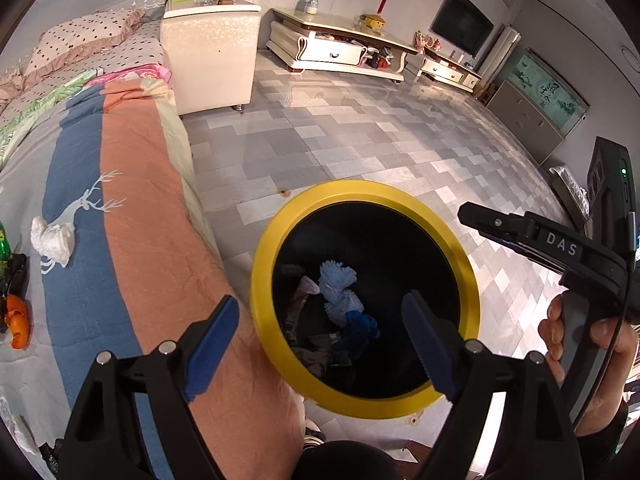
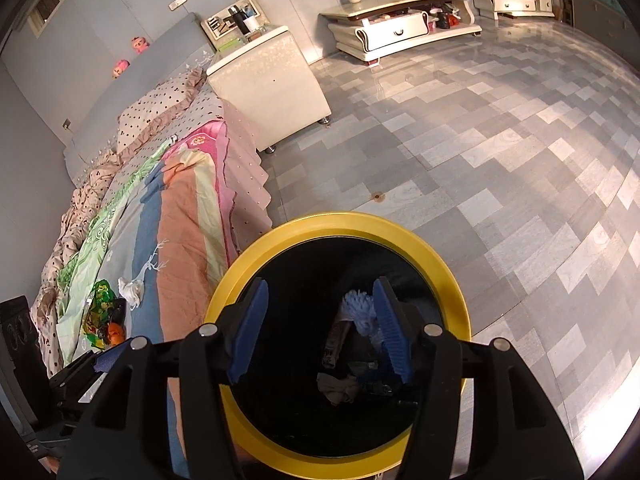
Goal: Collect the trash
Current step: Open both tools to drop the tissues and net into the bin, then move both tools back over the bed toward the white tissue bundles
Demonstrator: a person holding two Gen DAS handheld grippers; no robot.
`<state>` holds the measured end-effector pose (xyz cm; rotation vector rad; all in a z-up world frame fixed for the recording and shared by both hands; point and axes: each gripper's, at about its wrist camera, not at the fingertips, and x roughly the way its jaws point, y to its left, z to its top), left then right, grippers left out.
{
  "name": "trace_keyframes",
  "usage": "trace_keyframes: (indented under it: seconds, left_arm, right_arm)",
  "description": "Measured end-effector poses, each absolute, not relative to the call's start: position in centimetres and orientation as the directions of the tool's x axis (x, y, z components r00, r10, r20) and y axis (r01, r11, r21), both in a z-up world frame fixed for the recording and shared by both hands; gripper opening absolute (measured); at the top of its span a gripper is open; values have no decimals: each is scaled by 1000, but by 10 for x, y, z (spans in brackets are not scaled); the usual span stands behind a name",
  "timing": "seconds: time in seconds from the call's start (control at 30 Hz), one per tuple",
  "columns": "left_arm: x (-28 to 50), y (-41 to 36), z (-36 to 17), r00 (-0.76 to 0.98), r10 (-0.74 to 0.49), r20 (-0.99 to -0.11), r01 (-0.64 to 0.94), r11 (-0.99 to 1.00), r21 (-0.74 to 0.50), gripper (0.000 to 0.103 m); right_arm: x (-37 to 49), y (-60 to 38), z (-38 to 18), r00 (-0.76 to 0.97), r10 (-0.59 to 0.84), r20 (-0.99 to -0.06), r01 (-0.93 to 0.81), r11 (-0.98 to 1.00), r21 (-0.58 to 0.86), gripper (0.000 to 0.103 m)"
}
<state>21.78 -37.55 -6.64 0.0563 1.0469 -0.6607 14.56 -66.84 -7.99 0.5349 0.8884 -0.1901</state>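
Note:
A black trash bin with a yellow rim [image 1: 468, 264] [image 2: 452, 280] stands on the floor beside the bed. Inside lie a pale blue fluffy piece [image 1: 338, 284] [image 2: 358, 304], a dark blue piece [image 1: 360, 328] and crumpled wrappers [image 2: 338, 388]. My left gripper [image 1: 320, 344] is open and empty above the bin's near-left edge. My right gripper [image 2: 320, 328] is open and empty over the bin mouth; it also shows in the left wrist view [image 1: 520, 236]. On the bed lie a crumpled white tissue [image 1: 54, 242] [image 2: 131, 290], orange peel [image 1: 18, 322] [image 2: 116, 330] and a green wrapper [image 2: 102, 300].
The bed with a striped blanket [image 1: 128, 200] [image 2: 180, 216] fills the left. A white nightstand [image 1: 208, 52] [image 2: 272, 84] stands at its head. A low TV cabinet [image 1: 340, 48] [image 2: 400, 28] lines the far wall. Grey tiled floor [image 1: 360, 140] [image 2: 500, 140] spreads to the right.

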Motion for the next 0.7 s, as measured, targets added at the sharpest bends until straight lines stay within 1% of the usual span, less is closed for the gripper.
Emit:
trace_keyframes:
  seconds: [0.07, 0.17, 0.3, 0.6, 0.7]
  left_arm:
    - [218, -367, -63, 343, -470, -813, 524, 814, -249, 84]
    - [218, -346, -60, 353, -461, -814, 502, 828, -251, 85]
    - [219, -313, -53, 373, -442, -816, 468, 849, -245, 86]
    - [227, -225, -44, 410, -373, -833, 343, 909, -238, 86]
    - [229, -191, -44, 419, -336, -844, 281, 931, -231, 86]
  right_arm:
    - [146, -662, -77, 628, 60, -776, 364, 859, 361, 58]
    - [148, -649, -72, 633, 71, -771, 344, 866, 362, 64]
    - [155, -625, -63, 637, 84, -767, 310, 882, 354, 69]
    - [178, -552, -37, 662, 126, -739, 181, 930, 321, 78]
    - [188, -528, -30, 665, 151, -732, 136, 939, 317, 78]
